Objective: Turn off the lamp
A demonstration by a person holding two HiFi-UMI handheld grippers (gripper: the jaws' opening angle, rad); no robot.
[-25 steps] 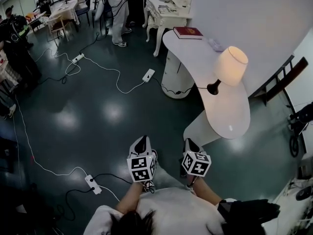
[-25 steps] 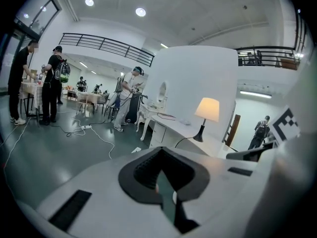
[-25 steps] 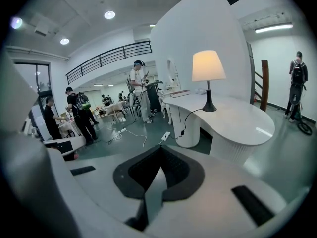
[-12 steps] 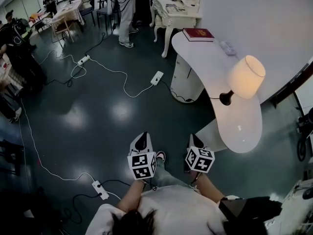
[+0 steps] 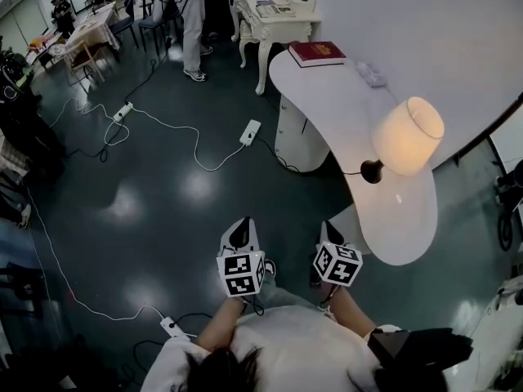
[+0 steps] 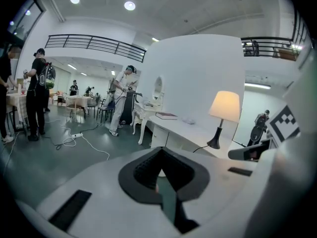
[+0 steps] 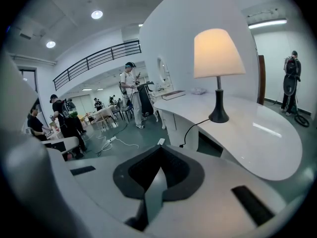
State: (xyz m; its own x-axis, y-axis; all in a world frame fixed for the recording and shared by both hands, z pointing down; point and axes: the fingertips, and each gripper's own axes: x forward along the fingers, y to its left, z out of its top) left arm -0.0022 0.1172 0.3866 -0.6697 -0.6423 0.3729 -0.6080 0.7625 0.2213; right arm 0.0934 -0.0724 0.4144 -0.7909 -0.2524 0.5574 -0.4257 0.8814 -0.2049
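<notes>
Cream lamp (image 5: 406, 137) lit on white table (image 5: 399, 229) | left gripper (image 5: 238, 230) jaws together | right gripper (image 5: 329, 233) jaws together

This is a large open hall fitted out as a staged work space rather than a lived-in home. A glossy dark green floor (image 5: 163, 194) runs throughout, crossed by loose white cables (image 5: 176, 125) and power strips (image 5: 249, 131). On the right, a curved white desk (image 5: 327, 88) follows a free-standing curved white wall (image 5: 409, 31) and carries a lit table lamp (image 5: 407, 135) and a red book (image 5: 317, 53). Beyond it stands an ornate white dressing table (image 5: 270, 23). At the far left are tables with chairs (image 5: 86, 31), and people with backpacks (image 6: 37, 98) stand about. Overhead there are recessed ceiling lights (image 6: 130, 5) and a black balcony railing (image 6: 94, 43).
</notes>
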